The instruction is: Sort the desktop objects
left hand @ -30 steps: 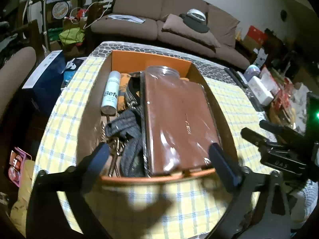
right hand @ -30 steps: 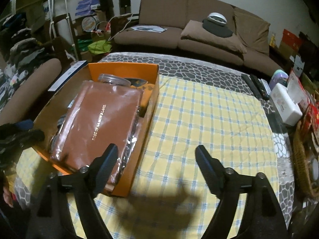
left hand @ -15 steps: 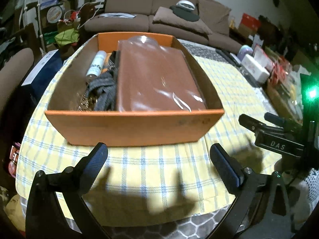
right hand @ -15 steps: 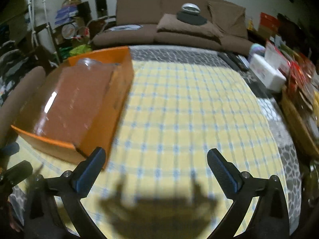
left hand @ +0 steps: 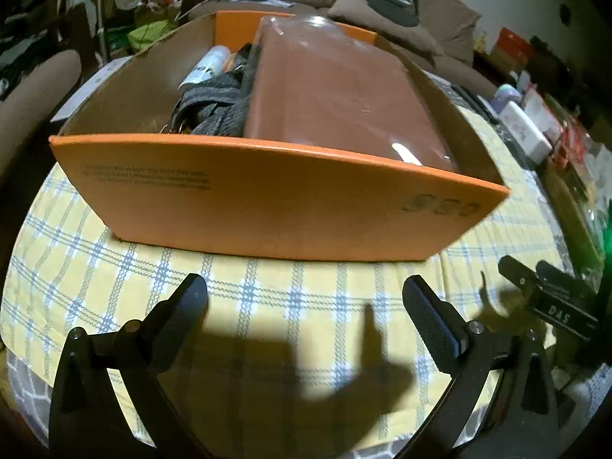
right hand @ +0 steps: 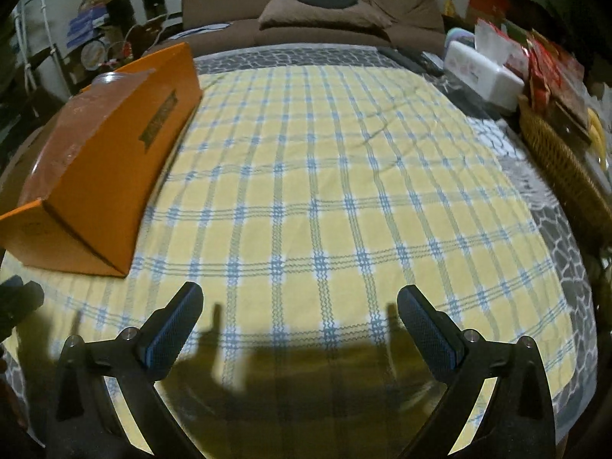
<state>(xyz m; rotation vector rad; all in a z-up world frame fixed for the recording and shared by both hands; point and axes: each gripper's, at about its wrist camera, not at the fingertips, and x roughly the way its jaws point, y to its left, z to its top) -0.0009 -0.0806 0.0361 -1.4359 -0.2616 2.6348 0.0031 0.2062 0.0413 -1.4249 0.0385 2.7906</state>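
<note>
An orange cardboard box [left hand: 267, 206] stands on the yellow checked tablecloth [left hand: 267, 298], just beyond my left gripper [left hand: 304, 298], which is open and empty. Inside the box lie a brown plastic-wrapped pouch [left hand: 332, 91], a grey dark strap bundle [left hand: 214, 107] and a white tube [left hand: 208, 65]. In the right wrist view the same box [right hand: 111, 153] sits at the left, and my right gripper [right hand: 300, 306] hangs open and empty low over bare cloth [right hand: 344, 176]. The right gripper's body [left hand: 550, 302] shows at the left view's right edge.
A white tissue box [right hand: 482, 70], red packets [right hand: 543, 61] and a wicker basket [right hand: 562, 157] line the table's right side. Remote controls [right hand: 413, 57] lie at the far right. A brown sofa [right hand: 325, 7] stands behind the table, a chair [left hand: 34, 88] at the left.
Both grippers have sunk toward the table and drawn back from the box. The left view went from looking down into the box to facing its front wall. The right gripper's fingers spread wider.
</note>
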